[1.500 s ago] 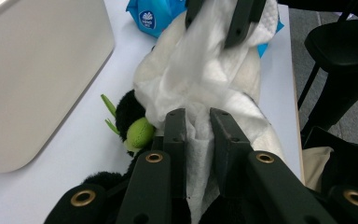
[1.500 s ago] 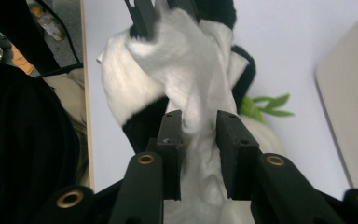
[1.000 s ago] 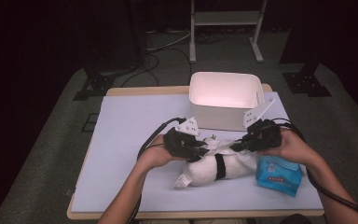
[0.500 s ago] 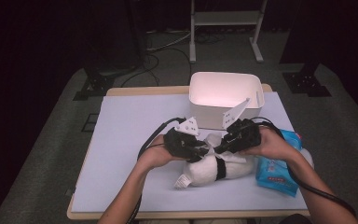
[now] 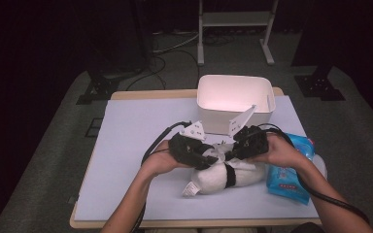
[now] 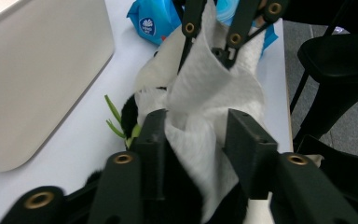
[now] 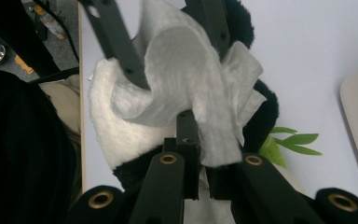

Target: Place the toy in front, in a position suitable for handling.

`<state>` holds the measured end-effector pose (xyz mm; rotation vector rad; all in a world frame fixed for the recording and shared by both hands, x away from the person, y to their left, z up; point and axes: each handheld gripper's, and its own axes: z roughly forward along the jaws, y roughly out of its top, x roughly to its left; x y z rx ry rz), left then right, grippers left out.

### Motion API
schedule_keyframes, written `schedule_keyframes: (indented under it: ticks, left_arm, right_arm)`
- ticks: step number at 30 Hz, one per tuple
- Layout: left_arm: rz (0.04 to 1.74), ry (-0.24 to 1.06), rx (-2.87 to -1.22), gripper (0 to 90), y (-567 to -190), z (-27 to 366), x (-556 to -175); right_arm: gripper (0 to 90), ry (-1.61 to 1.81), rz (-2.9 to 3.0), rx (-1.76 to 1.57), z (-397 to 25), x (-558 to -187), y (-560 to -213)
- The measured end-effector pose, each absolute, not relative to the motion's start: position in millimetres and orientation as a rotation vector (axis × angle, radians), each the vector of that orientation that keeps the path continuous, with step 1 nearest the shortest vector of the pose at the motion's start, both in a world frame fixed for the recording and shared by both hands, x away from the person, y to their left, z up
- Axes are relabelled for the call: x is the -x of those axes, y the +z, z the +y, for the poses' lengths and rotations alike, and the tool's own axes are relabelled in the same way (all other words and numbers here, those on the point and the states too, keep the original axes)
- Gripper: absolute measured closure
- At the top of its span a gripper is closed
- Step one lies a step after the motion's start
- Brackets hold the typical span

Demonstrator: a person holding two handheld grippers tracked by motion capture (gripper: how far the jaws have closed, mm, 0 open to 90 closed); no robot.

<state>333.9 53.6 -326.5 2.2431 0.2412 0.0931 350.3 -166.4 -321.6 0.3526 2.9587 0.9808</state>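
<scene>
White, thin paper tissue [image 6: 209, 88] is pinched at either end by the left hand-held gripper [image 5: 209, 158] and right hand-held gripper [image 5: 233, 151], both clamped on it above the black-and-white plush panda [image 5: 228, 174]. Pulling apart could tear it. Blue wipes pack [image 5: 289, 172] beside the panda: writing unreadable.

Overhead light brightens the table [image 5: 141, 145] and overexposes the bin [image 5: 233, 94]; surroundings lie dark; near jaws appear slightly blurred.
</scene>
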Motion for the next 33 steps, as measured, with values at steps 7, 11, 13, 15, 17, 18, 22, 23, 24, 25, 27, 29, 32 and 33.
schedule_keyframes:
  ticks: [7,11,13,15,17,18,22,23,24,25,27,29,32,33]
  left_arm:
    - [0.283,0.097,-2.231,47.6,-329,68,-332]
    - [0.300,0.085,-2.194,44.2,-333,75,-331]
    - [0.307,0.087,-2.187,42.1,-334,77,-329]
    - [0.319,0.094,-2.187,39.8,-335,80,-327]
    - [0.328,0.099,-2.210,37.6,-336,82,-326]
    - [0.337,0.094,-2.216,36.9,-338,83,-326]
    - [0.346,0.068,-2.214,34.8,-346,83,-327]
    - [0.347,0.065,-2.210,34.2,-347,83,-327]
    - [0.351,0.064,-2.206,33.7,-348,83,-327]
    - [0.355,0.061,-2.201,33.0,-348,83,-327]
    - [0.362,0.054,-2.200,31.4,-350,83,-327]
    - [0.366,0.044,-2.200,30.7,-352,84,-327]
    - [0.374,0.029,-2.200,28.3,-356,83,-328]
    - [0.379,0.017,-2.196,27.7,-357,83,-328]
  right_arm:
    - [85.4,0.967,2.947,-0.389,-173,-353,-322]
    - [85.6,0.967,2.947,-0.407,-175,-355,-323]
    - [85.7,0.966,2.945,-0.408,-176,-355,-323]
    - [85.7,0.962,2.941,-0.416,-178,-356,-323]
    - [85.8,0.956,2.934,-0.431,-180,-356,-323]
    - [85.7,0.961,2.929,-0.439,-182,-357,-323]
    - [85.7,0.959,2.925,-0.456,-186,-358,-323]
    - [85.7,0.958,2.924,-0.459,-186,-358,-323]
    - [85.8,0.957,2.924,-0.457,-186,-358,-323]
    - [85.7,0.956,2.921,-0.457,-187,-358,-323]
    - [85.7,0.953,2.921,-0.465,-188,-358,-323]
    - [85.7,0.957,2.917,-0.471,-191,-359,-323]
    - [85.7,0.968,2.917,-0.486,-194,-359,-325]
    - [85.8,0.972,2.915,-0.485,-194,-359,-325]
